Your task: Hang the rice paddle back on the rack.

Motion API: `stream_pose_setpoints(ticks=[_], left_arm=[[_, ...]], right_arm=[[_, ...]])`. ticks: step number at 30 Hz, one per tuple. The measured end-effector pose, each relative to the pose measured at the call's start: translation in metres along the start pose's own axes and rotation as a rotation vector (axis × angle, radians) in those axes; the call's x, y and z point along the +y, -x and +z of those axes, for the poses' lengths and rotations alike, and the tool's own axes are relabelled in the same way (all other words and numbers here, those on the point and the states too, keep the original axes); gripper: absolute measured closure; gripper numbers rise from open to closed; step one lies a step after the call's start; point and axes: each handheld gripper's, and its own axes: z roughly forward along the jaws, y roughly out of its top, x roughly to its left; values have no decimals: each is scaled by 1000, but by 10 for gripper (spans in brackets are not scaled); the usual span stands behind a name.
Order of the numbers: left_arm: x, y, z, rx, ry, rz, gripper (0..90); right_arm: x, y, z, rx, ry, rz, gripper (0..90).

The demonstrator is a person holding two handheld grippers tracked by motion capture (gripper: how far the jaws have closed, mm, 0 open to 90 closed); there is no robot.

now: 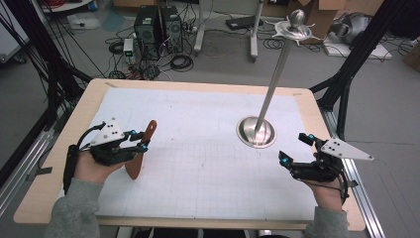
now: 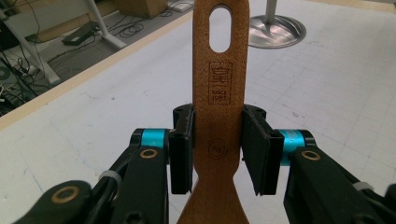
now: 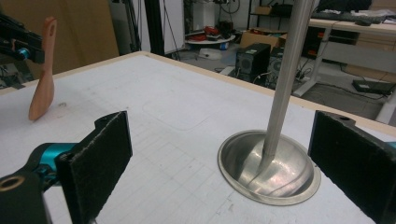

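Observation:
A brown wooden spatula [image 1: 142, 149] with a slot in its handle is clamped at its neck by my left gripper [image 1: 139, 141] at the table's left. In the left gripper view both pads press the spatula [image 2: 217, 107] handle, the slotted end pointing away, with my left gripper [image 2: 217, 149] shut on it. The spatula's blade tip rests on or just above the mat. My right gripper [image 1: 293, 148] is held open at the table's right, beside the round base of a metal stand [image 1: 256, 132]. The right gripper view puts the stand [image 3: 268, 165] ahead between the wide-apart jaws of my right gripper [image 3: 224, 163], and the spatula [image 3: 43, 70] far left.
A white gridded mat [image 1: 198, 148] covers the wooden table. The stand's pole [image 1: 277, 69] leans up to a hooked metal top [image 1: 295, 27]. Computers and cables lie on the floor beyond the far edge. Black frame struts stand at both sides.

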Motion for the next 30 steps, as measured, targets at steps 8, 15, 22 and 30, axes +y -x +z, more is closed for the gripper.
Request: stream_pose_setpoints(ticks=[8, 15, 22, 30], left_arm=[[2, 2, 3, -13, 12, -14, 651], [4, 2, 1, -29, 37, -31, 652], [6, 6, 1, -26, 49, -32, 652], [13, 10, -1, -25, 73, -31, 652]], right_arm=[[0, 0, 0, 3, -2, 5, 48], [0, 0, 0, 7, 0, 5, 48], [0, 3, -2, 1, 11, 11, 48], [1, 3, 1, 7, 10, 13, 48]])
